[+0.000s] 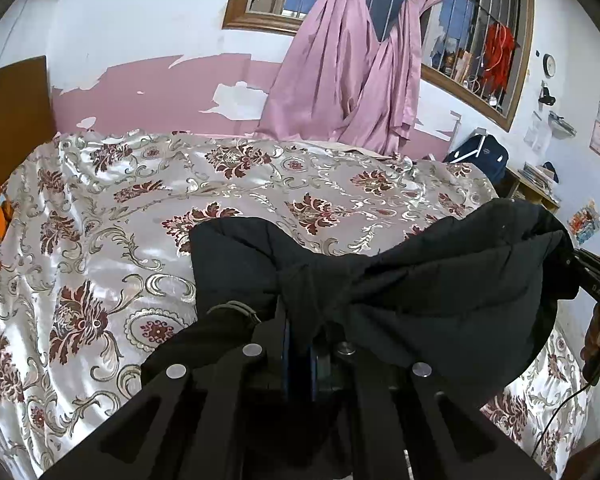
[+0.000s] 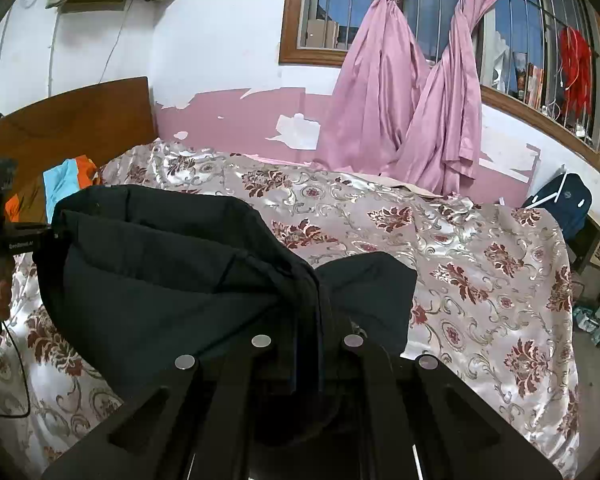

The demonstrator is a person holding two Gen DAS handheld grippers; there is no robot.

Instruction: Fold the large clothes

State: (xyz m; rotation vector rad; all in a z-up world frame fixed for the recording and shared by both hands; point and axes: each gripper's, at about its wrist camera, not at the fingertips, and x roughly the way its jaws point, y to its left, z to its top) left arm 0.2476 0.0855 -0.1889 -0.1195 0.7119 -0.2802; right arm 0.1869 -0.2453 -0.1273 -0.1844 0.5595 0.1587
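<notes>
left gripper [image 1: 306,344] has its jaws pinched narrow on a bunched edge of the black padded jacket [image 1: 440,280], and the right gripper [image 2: 312,344] is clamped the same way on another edge [image 2: 160,280], so the garment hangs stretched btwn the two, held up just over the bedspread [image 1: 120,220]. looks quilted and puffy, prob bulky but soft, sags in the middle and w/ a smooth shell that could slip; best gripped at seams or hem where fabric is thick, not the loose padding. hard to tell which part each jaw has (collar, hem, sleeve?) since all is dark folds, and the fingertips are buried in cloth. farther back, pink curtains [image 2: 400,92] at the barred window.
</notes>
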